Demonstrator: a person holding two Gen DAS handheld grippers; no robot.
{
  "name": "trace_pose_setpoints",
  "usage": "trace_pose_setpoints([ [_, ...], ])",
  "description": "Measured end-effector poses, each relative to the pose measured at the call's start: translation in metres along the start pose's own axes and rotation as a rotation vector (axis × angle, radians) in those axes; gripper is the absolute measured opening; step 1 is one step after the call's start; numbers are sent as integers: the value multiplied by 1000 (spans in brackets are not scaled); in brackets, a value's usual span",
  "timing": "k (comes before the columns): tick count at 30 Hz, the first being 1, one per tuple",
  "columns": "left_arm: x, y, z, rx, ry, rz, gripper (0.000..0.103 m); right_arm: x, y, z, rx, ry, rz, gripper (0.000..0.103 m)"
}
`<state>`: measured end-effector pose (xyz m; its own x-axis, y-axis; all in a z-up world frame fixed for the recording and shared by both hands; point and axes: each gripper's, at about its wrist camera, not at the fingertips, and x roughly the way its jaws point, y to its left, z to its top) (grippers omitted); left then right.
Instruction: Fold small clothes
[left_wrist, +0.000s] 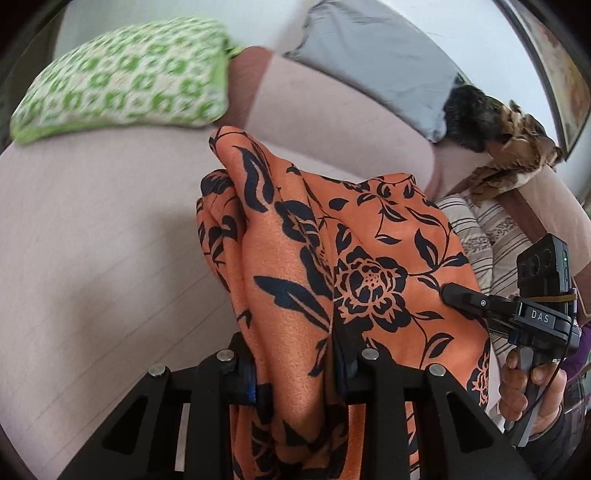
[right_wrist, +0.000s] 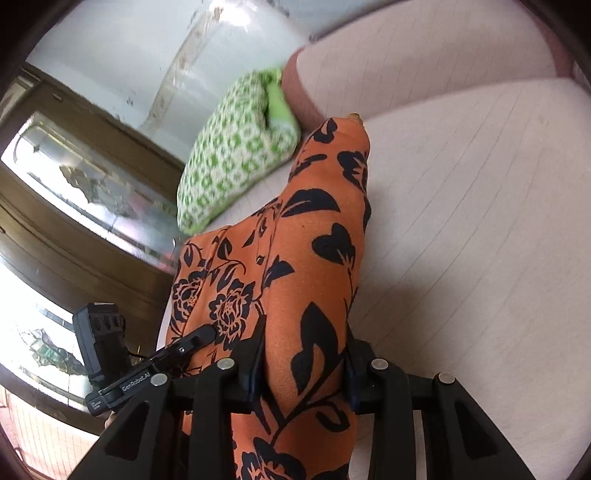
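An orange garment with a black floral print (left_wrist: 332, 258) hangs bunched between both grippers above a pale pink sofa seat (left_wrist: 92, 240). My left gripper (left_wrist: 295, 373) is shut on a fold of the garment, which drapes over its fingers. My right gripper (right_wrist: 303, 373) is shut on another part of the same garment (right_wrist: 303, 240). The right gripper also shows at the right edge of the left wrist view (left_wrist: 458, 295), its fingertip against the cloth. The left gripper shows at the lower left of the right wrist view (right_wrist: 199, 338), touching the cloth.
A green-and-white patterned cushion (left_wrist: 122, 81) lies at the sofa's far end, also in the right wrist view (right_wrist: 240, 155). A grey pillow (left_wrist: 388, 62), a brown patterned cloth (left_wrist: 513, 155) and a striped cushion (left_wrist: 491, 236) sit to the right. A wooden window frame (right_wrist: 74, 221) is at left.
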<state>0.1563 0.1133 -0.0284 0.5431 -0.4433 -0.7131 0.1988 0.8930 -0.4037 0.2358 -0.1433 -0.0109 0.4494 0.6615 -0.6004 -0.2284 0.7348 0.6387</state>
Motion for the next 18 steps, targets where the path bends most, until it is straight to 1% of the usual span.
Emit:
trace_pose_setpoints([
  [3,-1,-1,0,28,4,-12,32,-21,-17,17,-1,-33,-32,36],
  [7,12,2,-5,35,26,-21,32,-31,-43,27,19,-40,-64,36],
  [8,26,-3,-5,35,38,-23,32,-31,-51,28,26,-39,-68,36],
  [12,52,-2,-13,34,62,-23,32,-20,-88,27,58,-34,-79,36],
  [14,69,1,-22,46,88,-18,33,-12,-112,20,90,-19,-94,36],
  [16,86,6,-30,47,145,9,38,2,-132,13,110,14,-126,37],
  [17,90,10,-35,39,159,23,44,7,-139,9,123,28,-158,39],
  [18,86,14,-38,30,137,15,48,8,-143,7,125,27,-174,43],
])
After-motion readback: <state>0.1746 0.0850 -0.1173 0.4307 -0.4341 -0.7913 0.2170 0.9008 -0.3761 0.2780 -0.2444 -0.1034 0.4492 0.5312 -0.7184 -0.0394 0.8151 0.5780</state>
